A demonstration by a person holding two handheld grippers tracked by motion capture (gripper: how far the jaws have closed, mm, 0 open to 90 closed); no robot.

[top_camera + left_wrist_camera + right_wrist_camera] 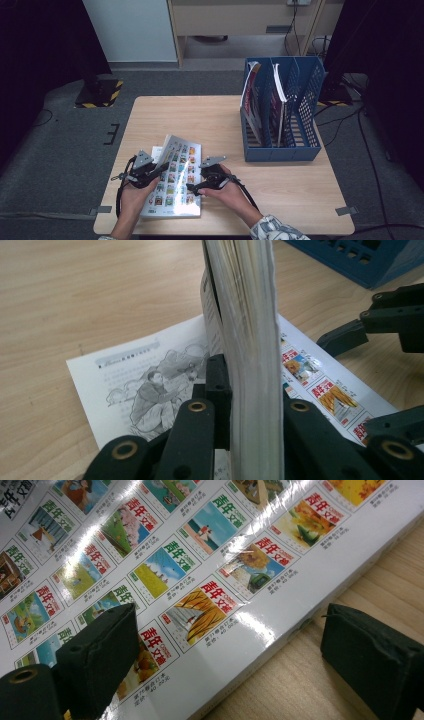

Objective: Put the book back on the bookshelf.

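A thick magazine [176,180] with a grid of small colour pictures on its cover lies near the table's front edge. My left gripper [161,170] is shut on its left side and holds a thick sheaf of pages [250,340] up on edge, tilted off a black-and-white illustrated page [145,385] that lies flat on the wood. My right gripper [192,189] stands open at the magazine's right edge. In the right gripper view one pad [100,645] hovers over the glossy cover [200,555] and the other sits over bare wood; neither presses on the magazine.
A blue three-slot file holder [305,115] stands at the table's right rear with magazines [252,95] upright in it. Bare wooden tabletop [190,117] stretches behind the magazine. Cables trail from both grippers toward the front edge.
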